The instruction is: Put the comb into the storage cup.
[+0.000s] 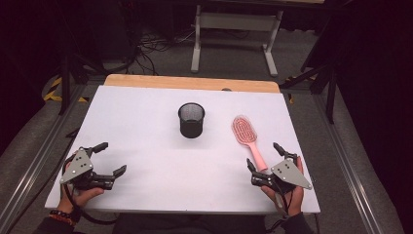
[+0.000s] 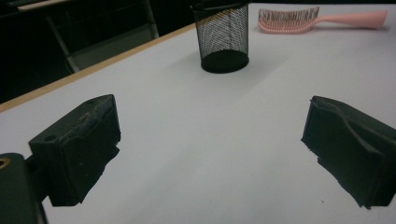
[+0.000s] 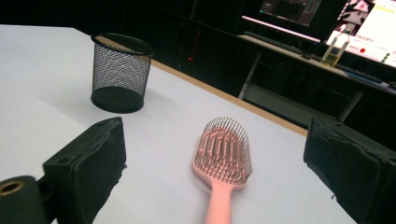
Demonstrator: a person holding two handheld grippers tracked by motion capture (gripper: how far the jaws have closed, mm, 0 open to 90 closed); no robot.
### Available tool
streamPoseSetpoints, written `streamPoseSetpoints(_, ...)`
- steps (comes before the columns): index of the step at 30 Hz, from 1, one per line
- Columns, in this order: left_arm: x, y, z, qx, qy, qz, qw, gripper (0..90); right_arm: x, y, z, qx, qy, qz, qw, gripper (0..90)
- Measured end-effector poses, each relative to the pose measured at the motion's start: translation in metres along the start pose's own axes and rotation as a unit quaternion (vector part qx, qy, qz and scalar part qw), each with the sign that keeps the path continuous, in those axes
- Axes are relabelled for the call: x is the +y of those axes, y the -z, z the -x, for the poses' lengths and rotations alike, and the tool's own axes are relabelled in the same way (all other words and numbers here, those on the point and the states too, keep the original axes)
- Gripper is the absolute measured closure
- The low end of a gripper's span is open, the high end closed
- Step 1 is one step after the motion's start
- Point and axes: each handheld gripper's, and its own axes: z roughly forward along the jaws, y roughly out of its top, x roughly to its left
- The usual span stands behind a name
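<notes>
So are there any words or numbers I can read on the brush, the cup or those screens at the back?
Pink hairbrush: no writing.
Black mesh pen cup: no writing.
Lit screens behind the table: some writing, too small and blurred to read.
Bottle beside them: label unreadable.

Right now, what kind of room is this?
Probably a lab or workshop: a white-topped table on a grey carpet, tangled black floor cables behind it, and lit computer screens on a desk.

The cup [image 1: 191, 120] is black wire mesh, matt, with a solid base. The hairbrush [image 1: 247, 136] is smooth pink plastic. The table [image 1: 146, 161] has a matt white surface with a wood-coloured far edge.
</notes>
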Motion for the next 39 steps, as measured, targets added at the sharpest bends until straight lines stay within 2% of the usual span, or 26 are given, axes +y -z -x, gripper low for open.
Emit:
streamPoseSetpoints(3,0.0,-0.003,0.002,-0.002,-0.007,-0.002,1.0,5.6,-0.003,-0.002,0.001,0.009,-0.005,-0.007,0.9999,6.7)
streamPoseSetpoints(8,-0.003,-0.005,0.001,-0.009,-0.005,-0.003,0.9999,6.0,-0.004,-0.006,0.003,0.02,-0.014,-0.018,0.9995,6.4)
streamPoseSetpoints(12,-0.006,-0.008,0.002,-0.018,-0.006,-0.013,0.9997,6.5,-0.005,-0.011,0.007,0.027,-0.019,-0.045,0.9984,5.9)
streamPoseSetpoints(13,-0.006,-0.007,0.001,-0.028,-0.01,-0.016,0.9994,9.1,-0.005,-0.012,0.007,0.03,-0.02,-0.053,0.998,6.3)
streamPoseSetpoints(14,-0.008,-0.007,0.003,-0.038,-0.014,-0.015,0.9991,13.2,-0.005,-0.014,0.008,0.036,-0.022,-0.062,0.9972,6.7)
streamPoseSetpoints(15,-0.008,-0.007,0.004,-0.03,-0.016,-0.016,0.9993,13.3,-0.004,-0.017,0.011,0.042,-0.03,-0.077,0.9957,6.7)
streamPoseSetpoints(16,-0.008,-0.008,0.004,-0.027,-0.015,-0.018,0.9994,7.6,-0.003,-0.021,0.014,0.047,-0.04,-0.089,0.9941,6.7)
streamPoseSetpoints(17,-0.008,-0.009,0.004,-0.025,-0.013,-0.019,0.9994,7.3,-0.002,-0.022,0.016,0.055,-0.047,-0.096,0.9928,6.5)
streamPoseSetpoints(18,-0.008,-0.009,0.004,-0.023,-0.011,-0.017,0.9995,7.3,-0.002,-0.022,0.016,0.055,-0.047,-0.096,0.9928,6.5)
streamPoseSetpoints(19,-0.008,-0.009,0.004,-0.019,-0.011,-0.016,0.9996,7.1,-0.001,-0.025,0.018,0.054,-0.05,-0.112,0.991,6.0)
streamPoseSetpoints(21,-0.008,-0.009,0.004,-0.016,-0.008,-0.014,0.9997,6.4,0.001,-0.027,0.02,0.061,-0.052,-0.125,0.9889,5.0)
streamPoseSetpoints(22,-0.008,-0.009,0.004,-0.014,-0.008,-0.016,0.9997,6.4,0.001,-0.027,0.02,0.061,-0.052,-0.125,0.9889,5.0)
streamPoseSetpoints(23,-0.008,-0.008,0.004,-0.014,-0.011,-0.016,0.9997,6.4,0.002,-0.029,0.022,0.067,-0.049,-0.139,0.9868,4.6)
streamPoseSetpoints(24,-0.008,-0.008,0.004,-0.014,-0.009,-0.014,0.9998,6.3,0.004,-0.033,0.023,0.061,-0.043,-0.157,0.9847,5.0)
streamPoseSetpoints(25,-0.008,-0.008,0.004,-0.012,-0.008,-0.014,0.9998,6.3,0.004,-0.033,0.023,0.061,-0.043,-0.157,0.9847,5.0)
streamPoseSetpoints(26,-0.007,-0.008,0.005,-0.01,-0.009,-0.013,0.9998,5.2,0.006,-0.038,0.025,0.068,-0.048,-0.172,0.9816,7.0)
streamPoseSetpoints(28,-0.007,-0.008,0.005,-0.009,-0.008,-0.012,0.9999,5.1,0.007,-0.039,0.026,0.068,-0.041,-0.174,0.9815,8.8)
streamPoseSetpoints(29,-0.007,-0.009,0.005,-0.009,-0.01,-0.017,0.9998,5.1,0.011,-0.045,0.027,0.056,-0.031,-0.192,0.9793,9.7)
streamPoseSetpoints(31,-0.008,-0.01,0.005,-0.011,-0.011,-0.018,0.9997,5.1,0.011,-0.047,0.028,0.056,-0.033,-0.197,0.9783,10.0)
streamPoseSetpoints(32,-0.009,-0.01,0.005,-0.011,-0.013,-0.02,0.9996,5.1,0.012,-0.049,0.03,0.054,-0.038,-0.205,0.9766,10.4)
streamPoseSetpoints(34,-0.01,-0.01,0.004,-0.015,-0.011,-0.022,0.9996,5.0,0.015,-0.057,0.033,0.056,-0.047,-0.233,0.9696,10.8)
streamPoseSetpoints(36,-0.01,-0.01,0.004,-0.02,-0.006,-0.018,0.9996,4.8,0.016,-0.061,0.034,0.052,-0.051,-0.244,0.9669,11.9)
streamPoseSetpoints(38,-0.01,-0.011,0.005,-0.021,-0.008,-0.019,0.9996,4.5,0.018,-0.067,0.036,0.053,-0.051,-0.272,0.9594,13.4)
streamPoseSetpoints(39,-0.01,-0.011,0.005,-0.023,-0.009,-0.02,0.9995,4.5,0.02,-0.07,0.037,0.053,-0.052,-0.277,0.958,13.9)
